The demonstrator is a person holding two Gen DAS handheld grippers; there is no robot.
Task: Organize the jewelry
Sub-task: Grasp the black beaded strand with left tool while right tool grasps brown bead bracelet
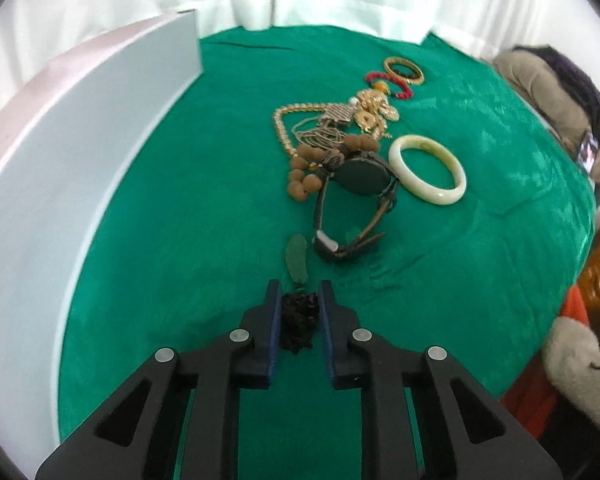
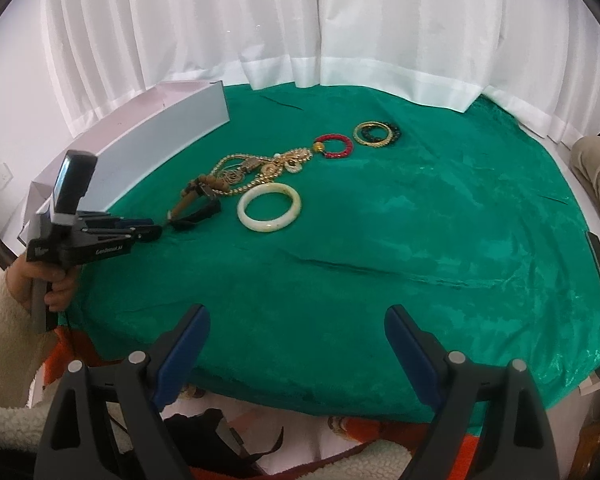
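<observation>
The left gripper (image 1: 299, 320) pinches a dark carved pendant (image 1: 297, 322) near its fingertips, so a tilt could drop it; the right gripper (image 2: 296, 356) hangs wide apart, holding nothing.

We see black grippers (image 1: 299, 322) with blue finger pads (image 2: 184, 354), silver screws (image 1: 240, 335), cream fleece sleeve (image 2: 4, 344).

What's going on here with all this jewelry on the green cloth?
A person is sorting jewelry with two handheld grippers. The left gripper is closed on a small dark piece low over the green cloth, near the watch. The right gripper hangs open and empty at the table's near edge. The pale bangle, gold chains and red bead bracelet lie unsorted beside the white box.
</observation>
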